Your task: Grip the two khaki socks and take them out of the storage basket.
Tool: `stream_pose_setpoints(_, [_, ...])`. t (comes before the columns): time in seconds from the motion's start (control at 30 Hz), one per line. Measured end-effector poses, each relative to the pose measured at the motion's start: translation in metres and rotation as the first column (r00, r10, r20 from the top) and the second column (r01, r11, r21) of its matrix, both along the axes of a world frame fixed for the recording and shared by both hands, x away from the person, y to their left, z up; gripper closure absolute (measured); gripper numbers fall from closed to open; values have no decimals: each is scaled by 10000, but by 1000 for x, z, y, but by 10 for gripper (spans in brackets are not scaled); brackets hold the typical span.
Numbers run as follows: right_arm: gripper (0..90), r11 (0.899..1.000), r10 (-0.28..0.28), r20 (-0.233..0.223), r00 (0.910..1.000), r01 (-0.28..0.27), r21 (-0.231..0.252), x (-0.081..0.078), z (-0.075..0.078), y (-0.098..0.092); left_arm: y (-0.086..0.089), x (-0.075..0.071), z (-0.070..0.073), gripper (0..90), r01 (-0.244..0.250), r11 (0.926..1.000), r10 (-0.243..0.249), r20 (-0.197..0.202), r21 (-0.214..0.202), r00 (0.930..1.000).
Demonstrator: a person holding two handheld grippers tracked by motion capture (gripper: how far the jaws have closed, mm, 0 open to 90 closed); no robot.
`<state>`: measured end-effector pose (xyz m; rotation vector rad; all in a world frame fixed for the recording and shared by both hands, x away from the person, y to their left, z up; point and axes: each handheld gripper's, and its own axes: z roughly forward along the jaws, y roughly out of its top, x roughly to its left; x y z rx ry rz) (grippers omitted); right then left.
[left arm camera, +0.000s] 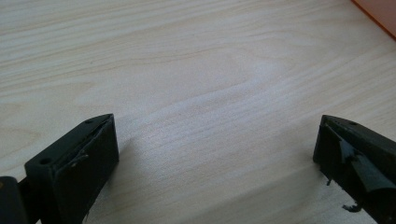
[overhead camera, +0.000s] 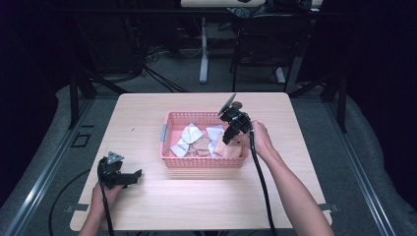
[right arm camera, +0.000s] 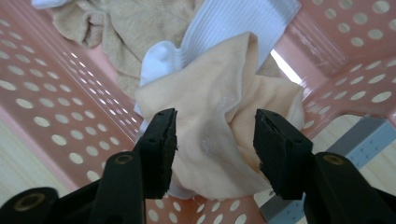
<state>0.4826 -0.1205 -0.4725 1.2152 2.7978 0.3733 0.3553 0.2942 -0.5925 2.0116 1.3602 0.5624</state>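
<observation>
The peach cloth point(right arm camera: 219, 121) lies bunched in the near right corner of the pink basket point(overhead camera: 196, 162), and we see it directly between the jaws of the right tongs point(right arm camera: 215, 149). In the right gripper view, those two black jaws stand a moderate way apart, one on each side of the cloth; whether they touch the fabric we cannot tell, and they have not closed on it. The cloth is soft and thin, crumpled into loose folds that rise to a point. Behind it, farther from the tongs, lie a white ribbed cloth point(right arm camera: 238, 23) and a tan, fuzzier cloth point(right arm camera: 130, 32), both rumpled.

The basket is rigid plastic, rectangular, its walls pierced with rows of small round holes. From the high view we see the right tongs point(overhead camera: 231, 129) tilted down into the basket's right end, held by the right hand point(overhead camera: 260, 140), with a black cable point(overhead camera: 263, 191) trailing back along the forearm. More white cloths point(overhead camera: 189, 137) lie toward the basket's middle, left of these tongs.

The left tongs point(overhead camera: 136, 173) rest low over the pale wooden table point(overhead camera: 206, 201), near the front left corner, well apart from the basket, held by the left hand point(overhead camera: 105, 194). In the left gripper view their jaws stand wide, with nothing but bare, smooth wood grain between them, and an orange-pink edge point(left arm camera: 380, 11) shows at the far right.
</observation>
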Motion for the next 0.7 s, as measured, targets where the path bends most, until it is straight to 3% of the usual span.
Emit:
stream_pose_setpoints(0.23, [611, 9998, -206, -216, 9996, 207, 57, 3, -9, -1, 0, 0, 0, 0, 6, 10000, -6, -1, 4, 10000])
stream_pose_setpoints(0.53, [841, 9999, -123, -379, 9992, 126, 72, 0, -7, -5, 0, 0, 0, 0, 6, 10000, -6, -4, 0, 10000])
stream_pose_setpoints(0.7, [877, 9990, -266, -559, 9981, 286, 342, -1, -4, -10, 0, 0, 0, 0, 6, 10000, -6, -3, -1, 10000])
